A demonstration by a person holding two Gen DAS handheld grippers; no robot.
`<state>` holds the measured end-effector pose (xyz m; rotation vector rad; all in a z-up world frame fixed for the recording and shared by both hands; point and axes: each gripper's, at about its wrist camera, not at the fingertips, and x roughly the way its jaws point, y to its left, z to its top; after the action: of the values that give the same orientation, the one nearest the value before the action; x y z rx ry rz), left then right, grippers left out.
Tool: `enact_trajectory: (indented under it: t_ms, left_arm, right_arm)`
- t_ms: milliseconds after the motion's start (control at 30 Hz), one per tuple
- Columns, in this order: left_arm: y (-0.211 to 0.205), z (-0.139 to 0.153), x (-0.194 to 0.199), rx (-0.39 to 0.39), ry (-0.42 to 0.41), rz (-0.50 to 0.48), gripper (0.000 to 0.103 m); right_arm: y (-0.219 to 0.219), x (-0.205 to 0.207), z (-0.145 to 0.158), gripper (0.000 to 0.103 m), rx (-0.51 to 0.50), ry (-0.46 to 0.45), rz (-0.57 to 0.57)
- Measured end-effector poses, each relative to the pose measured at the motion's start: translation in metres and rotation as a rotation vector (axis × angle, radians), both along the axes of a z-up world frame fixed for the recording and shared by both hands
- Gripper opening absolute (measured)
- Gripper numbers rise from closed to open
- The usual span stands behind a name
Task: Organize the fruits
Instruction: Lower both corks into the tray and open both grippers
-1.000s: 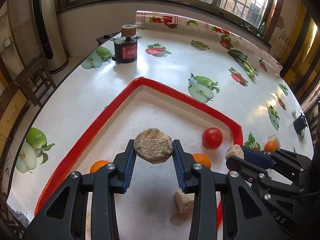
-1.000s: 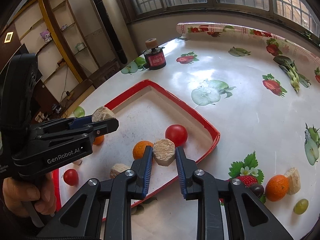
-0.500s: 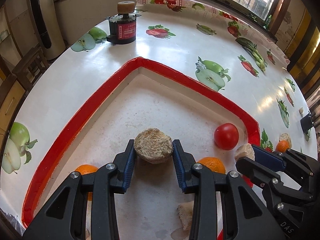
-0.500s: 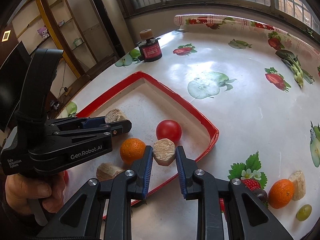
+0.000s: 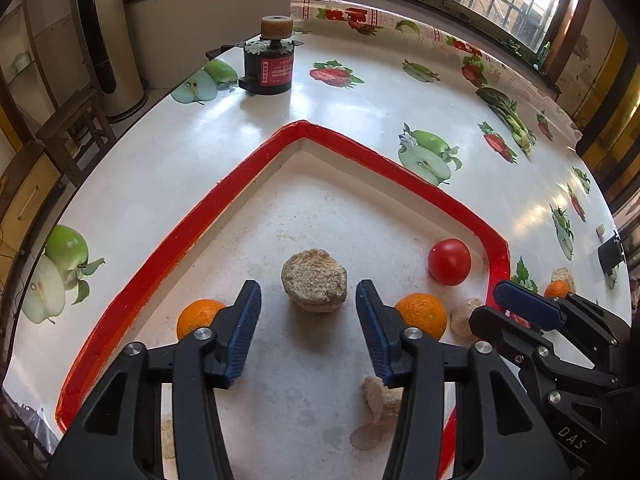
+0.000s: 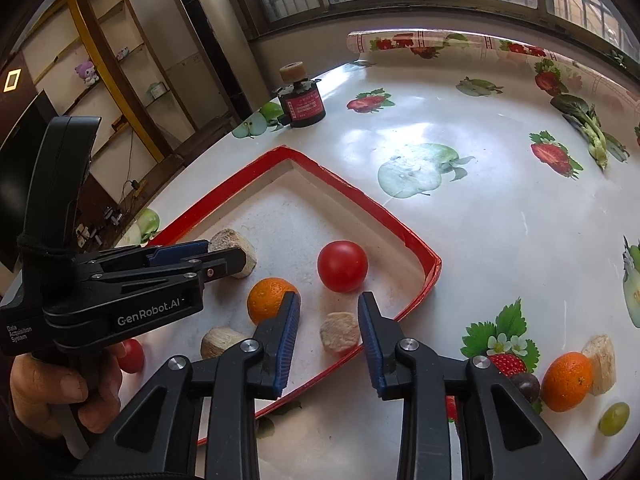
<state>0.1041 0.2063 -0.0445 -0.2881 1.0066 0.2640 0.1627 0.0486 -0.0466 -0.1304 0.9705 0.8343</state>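
Observation:
A red-rimmed white tray [image 5: 384, 164] lies on the table. My left gripper [image 5: 308, 320] is open, with a beige chunk [image 5: 314, 281] resting on the tray floor between its fingers. My right gripper [image 6: 328, 340] is open around a smaller beige chunk [image 6: 339, 331] lying in the tray near its front rim [image 6: 416, 236]. In the tray are also a red tomato [image 5: 449, 261], two oranges [image 5: 421, 314] [image 5: 198, 316], another beige chunk [image 5: 380, 398] and a small red fruit [image 6: 130, 355]. Outside the tray lie an orange [image 6: 567, 376], a beige chunk [image 6: 600, 364], a dark grape [image 6: 526, 386] and a green grape [image 6: 614, 419].
A black and red motor-like cylinder [image 5: 269, 65] stands at the table's far left edge. The fruit-print tablecloth [image 5: 400, 92] ends in a roll [image 5: 400, 28] at the back. A wooden chair [image 5: 76, 132] and a tall cylinder [image 5: 108, 40] stand beyond the left edge.
Both grippers have opened and let go of their beige chunks, which now rest on the tray floor. Both grippers had carried them down into the tray.

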Motion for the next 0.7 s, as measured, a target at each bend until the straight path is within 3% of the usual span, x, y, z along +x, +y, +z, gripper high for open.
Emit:
enact_trajectory:
  t_ms: [133,700]
  left_arm:
    - [-0.001,0.010,-0.012,0.005,-0.025,0.007,0.050]
    - [-0.038,0.039,-0.047,0.021,-0.101,-0.042,0.050]
  right_arm:
    - [-0.009,-0.009,0.009,0.044,0.016,-0.019,-0.010]
    - [-0.075,-0.049,0.043,0.048,0.075,-0.071,-0.083]
